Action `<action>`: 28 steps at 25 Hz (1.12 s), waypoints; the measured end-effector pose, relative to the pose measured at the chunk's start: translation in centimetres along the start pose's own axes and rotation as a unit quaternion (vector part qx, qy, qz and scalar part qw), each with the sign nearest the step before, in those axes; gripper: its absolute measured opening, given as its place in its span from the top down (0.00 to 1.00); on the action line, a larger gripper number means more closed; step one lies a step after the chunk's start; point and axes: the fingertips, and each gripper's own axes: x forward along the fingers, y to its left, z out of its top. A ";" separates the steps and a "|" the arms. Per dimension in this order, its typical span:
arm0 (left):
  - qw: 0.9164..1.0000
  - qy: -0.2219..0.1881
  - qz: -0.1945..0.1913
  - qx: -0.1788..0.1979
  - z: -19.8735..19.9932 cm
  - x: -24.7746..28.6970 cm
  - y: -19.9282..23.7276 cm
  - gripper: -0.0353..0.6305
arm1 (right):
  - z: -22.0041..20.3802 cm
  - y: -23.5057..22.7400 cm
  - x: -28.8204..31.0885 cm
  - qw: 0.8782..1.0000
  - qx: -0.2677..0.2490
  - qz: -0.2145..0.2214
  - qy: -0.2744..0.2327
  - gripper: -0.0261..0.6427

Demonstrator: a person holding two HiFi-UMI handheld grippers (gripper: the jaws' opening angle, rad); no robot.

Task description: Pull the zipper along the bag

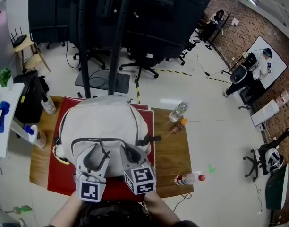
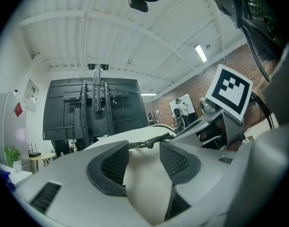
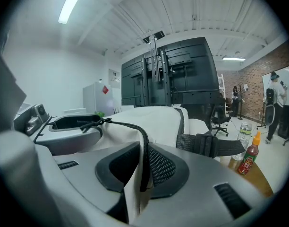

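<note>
Bag: a cream backpack [image 1: 104,122], softly domed and matte. It lies flat on a red mat [image 1: 64,174] over the wooden desk [image 1: 170,148], directly ahead of and under both grippers. We judge it was laid flat so the zipper line runs level within reach of both.
Right gripper: our right gripper [image 3: 143,160] is clamped on a fold of the bag's cloth, with the zipper line running down between its dark ribbed pads. We read this grip as an anchor that holds the soft cloth taut against a pull.
Left gripper: our left gripper [image 2: 143,161] has its jaws wide apart and grips nothing. Cream cloth lies low in the gap, and the pads do not press on it. It sits just beside the right gripper.
Strap: black woven webbing with a buckle [image 3: 206,144], to the front right of the right gripper, lying across the bag's side.
Zipper track: a thin dark band [image 3: 135,131] curving from the right gripper's jaws toward the left gripper.
Zipper pull: a short dark cord [image 2: 149,142] just ahead of the left gripper's open jaws, not touched by them. We judge it the next thing to take.
</note>
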 end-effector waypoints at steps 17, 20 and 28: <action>0.996 -0.019 0.011 -0.083 1.5 -0.9 1.8 0.88 | 0.1 0.1 -0.6 1.000 0.000 0.001 -0.003 0.86; 0.995 -0.019 0.019 -0.100 1.5 -1.4 2.7 0.88 | 0.1 0.1 -0.6 1.000 0.001 0.001 -0.004 0.86; 0.987 -0.008 0.038 -0.153 1.1 -1.9 5.7 0.89 | 0.1 0.2 -0.7 1.000 -0.003 0.002 -0.008 0.86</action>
